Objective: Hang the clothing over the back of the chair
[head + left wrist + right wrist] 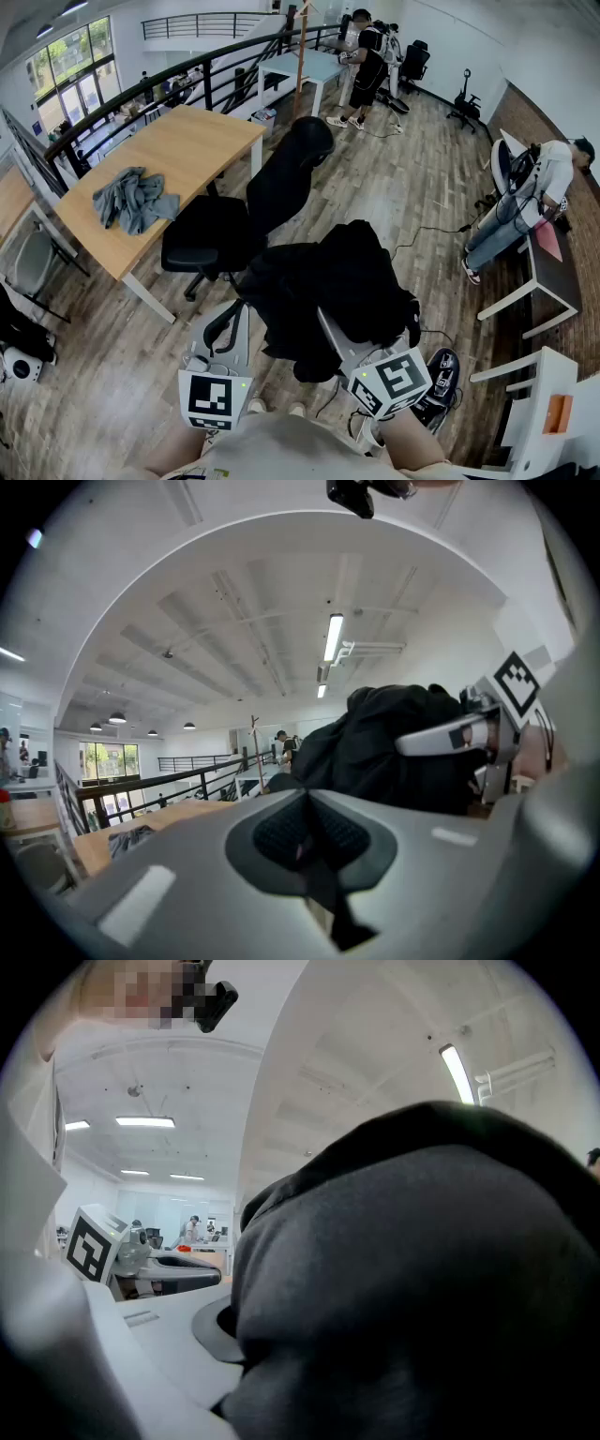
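Nearest, right gripper [330,326] clamps bulky crumpled black fabric garment [349,279]; left gripper [306,832] jaws meet, empty. Only head view shows black swivel office chair [281,183].

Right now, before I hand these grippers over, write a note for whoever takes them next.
Left gripper: shut, empty, beside the garment.
Right gripper: shut on the black garment, held bunched up in the air.
Chair: just beyond it, back bare.
Done: garment lifted.
Left to do: carry it over and drape it across the chair back.
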